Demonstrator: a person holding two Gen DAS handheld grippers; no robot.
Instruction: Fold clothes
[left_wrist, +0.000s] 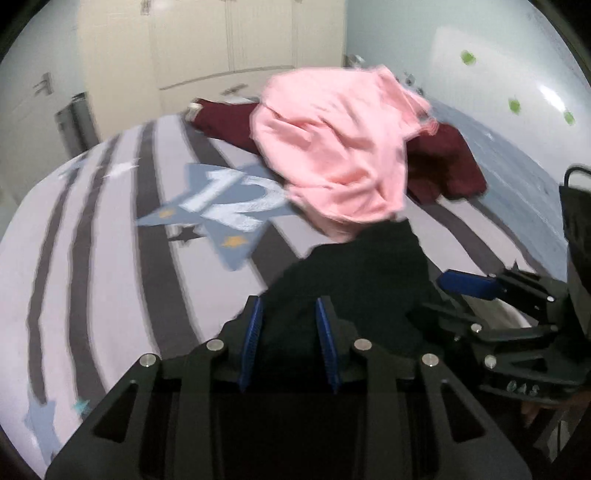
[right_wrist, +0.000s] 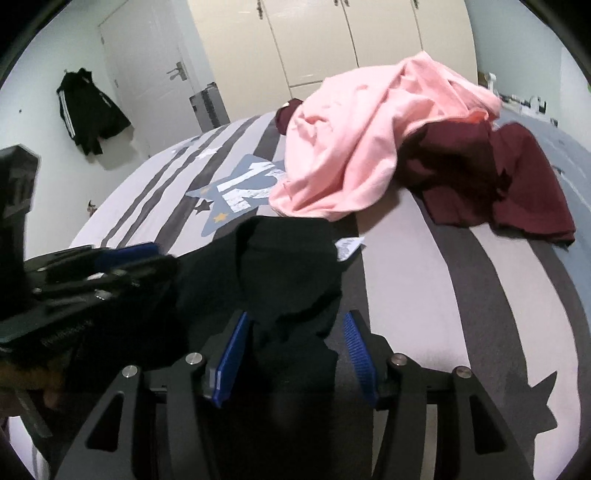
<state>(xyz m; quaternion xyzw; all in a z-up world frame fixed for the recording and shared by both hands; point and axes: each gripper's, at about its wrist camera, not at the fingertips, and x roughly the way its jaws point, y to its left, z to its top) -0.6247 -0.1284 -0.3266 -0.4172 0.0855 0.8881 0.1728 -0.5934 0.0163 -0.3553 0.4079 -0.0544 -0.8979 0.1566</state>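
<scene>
A black garment (left_wrist: 354, 280) is held bunched above the striped bedcover (left_wrist: 110, 266) — clamped between the pads of the left gripper (left_wrist: 290, 347). The right gripper (right_wrist: 291, 354) is seen with jaws apart, black cloth hanging loosely between them. A pink sweatshirt (right_wrist: 369, 147) is heaped over a maroon garment (right_wrist: 517, 184) beyond.

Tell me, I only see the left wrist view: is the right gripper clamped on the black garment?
Observer: No. The black garment runs between the pads of the right gripper, but a gap shows beside one pad.
Operator: Any tag on it?
Observer: Yes, a white label sticks out at its far edge.
Operator: Anything else dark nearby?
Observer: A black jacket hangs on the wall beside the door.
</scene>
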